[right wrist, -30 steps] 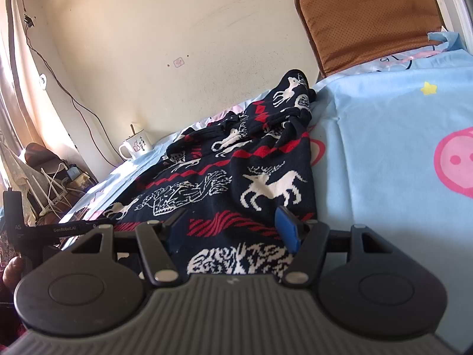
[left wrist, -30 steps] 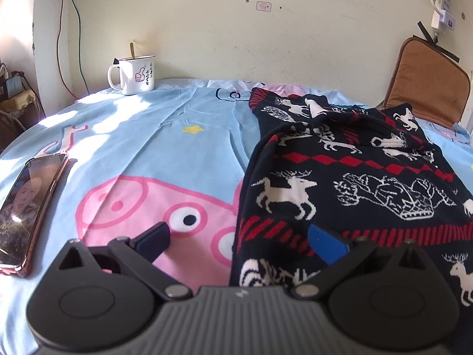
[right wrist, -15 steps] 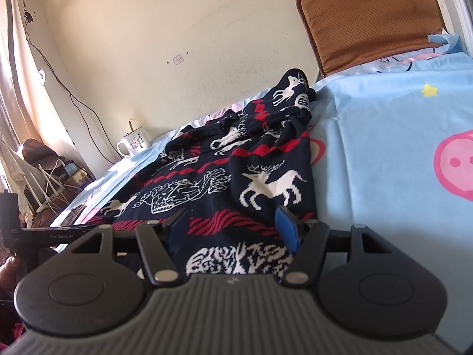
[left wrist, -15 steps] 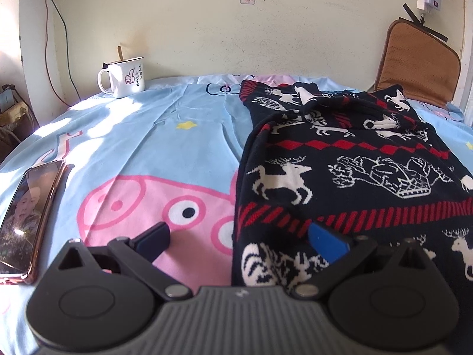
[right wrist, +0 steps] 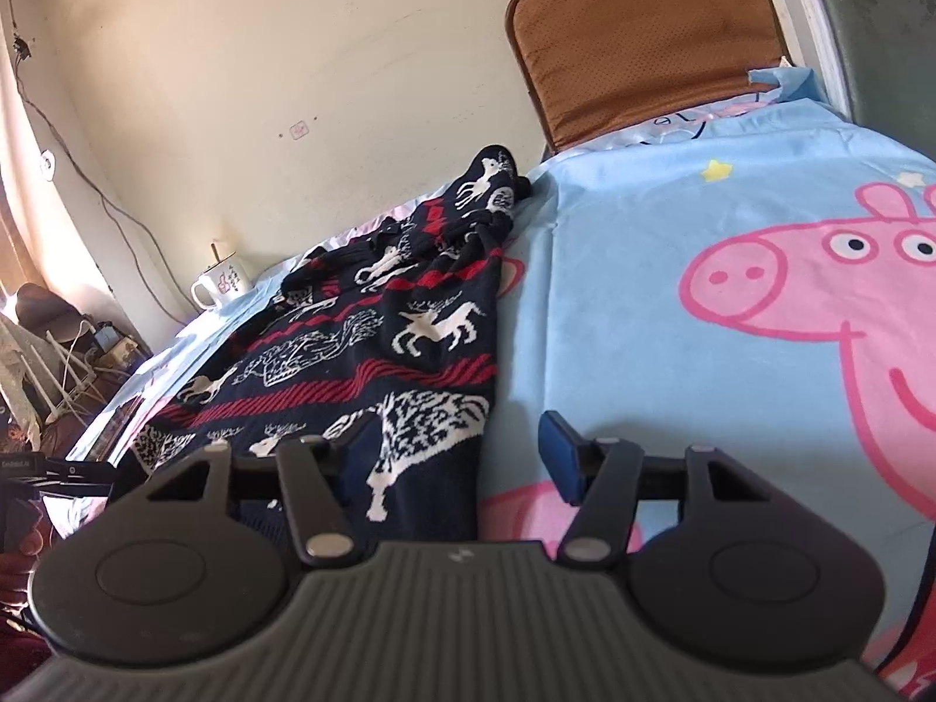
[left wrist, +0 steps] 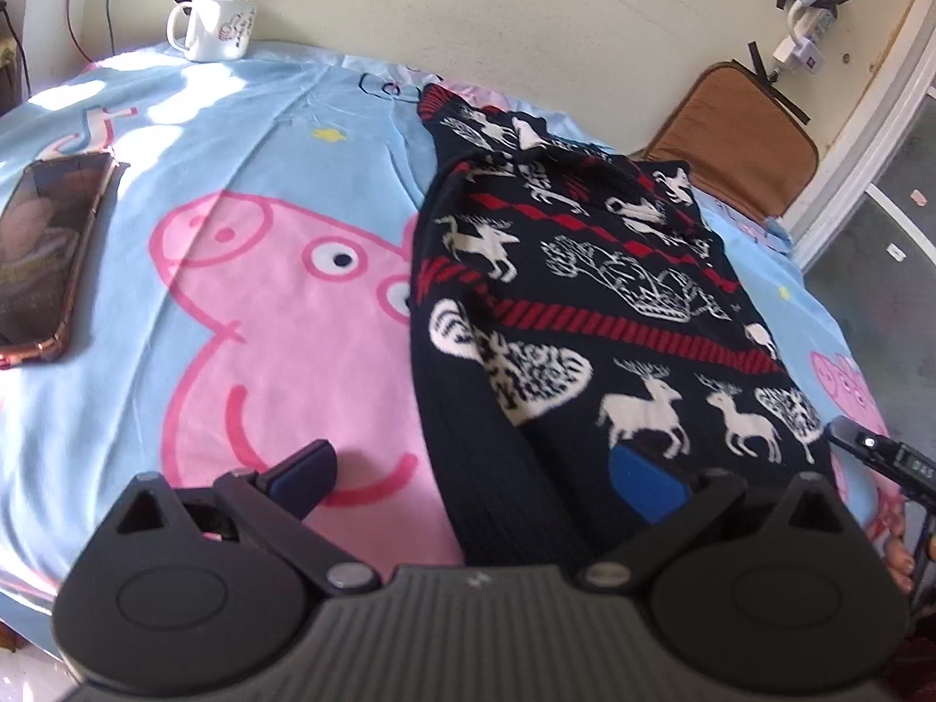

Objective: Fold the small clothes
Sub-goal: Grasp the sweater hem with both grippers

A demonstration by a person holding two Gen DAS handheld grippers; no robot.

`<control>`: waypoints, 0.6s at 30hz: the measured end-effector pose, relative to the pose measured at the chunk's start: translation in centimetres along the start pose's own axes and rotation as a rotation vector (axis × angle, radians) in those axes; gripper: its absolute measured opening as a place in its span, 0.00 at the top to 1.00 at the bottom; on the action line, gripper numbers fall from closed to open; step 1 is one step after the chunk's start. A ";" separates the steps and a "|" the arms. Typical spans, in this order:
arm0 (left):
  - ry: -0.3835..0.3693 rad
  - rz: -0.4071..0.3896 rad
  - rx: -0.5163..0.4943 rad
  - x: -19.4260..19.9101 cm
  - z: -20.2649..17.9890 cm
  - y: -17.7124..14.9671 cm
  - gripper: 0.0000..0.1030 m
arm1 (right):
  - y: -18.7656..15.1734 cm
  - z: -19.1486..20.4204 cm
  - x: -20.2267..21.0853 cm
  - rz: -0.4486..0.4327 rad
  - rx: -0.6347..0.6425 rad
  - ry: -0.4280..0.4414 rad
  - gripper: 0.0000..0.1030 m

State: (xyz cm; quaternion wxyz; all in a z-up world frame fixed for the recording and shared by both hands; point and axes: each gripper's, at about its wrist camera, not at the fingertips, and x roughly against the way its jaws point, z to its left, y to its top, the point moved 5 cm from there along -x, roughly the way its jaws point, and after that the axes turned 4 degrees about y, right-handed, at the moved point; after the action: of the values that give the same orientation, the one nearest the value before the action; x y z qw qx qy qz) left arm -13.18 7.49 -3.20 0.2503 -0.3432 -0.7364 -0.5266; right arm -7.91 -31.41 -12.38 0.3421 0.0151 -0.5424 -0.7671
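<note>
- A bed (left wrist: 175,117) with a pale blue cartoon-pig sheet stands against a cream wall
- The dark reindeer sweater (left wrist: 585,304) lies flat on it, hem nearest
- The left gripper (left wrist: 477,482) is spread wide and empty over the hem corner
- The right gripper (right wrist: 459,456) has been closing, its jaws not yet pinching the hem
- I judge the knit soft, thick and floppy; take both hem corners
</note>
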 end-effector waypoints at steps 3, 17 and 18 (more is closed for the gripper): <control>-0.043 0.033 -0.023 0.4 -1.5 -0.8 0.06 | -1.0 0.8 -0.5 0.053 0.019 0.016 0.56; 0.057 0.057 -0.061 0.8 -1.4 -1.0 0.67 | -2.0 0.5 0.6 0.026 -0.012 0.014 0.81; 0.064 0.068 -0.054 0.8 -1.0 -0.9 0.82 | -2.0 0.3 0.9 0.034 -0.015 0.014 0.81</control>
State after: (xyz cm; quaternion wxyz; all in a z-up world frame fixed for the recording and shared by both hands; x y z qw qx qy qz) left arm -14.39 6.57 -2.82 0.2821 -0.3578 -0.7015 -0.5480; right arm -9.73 -31.25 -13.61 0.3591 0.0086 -0.5346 -0.7650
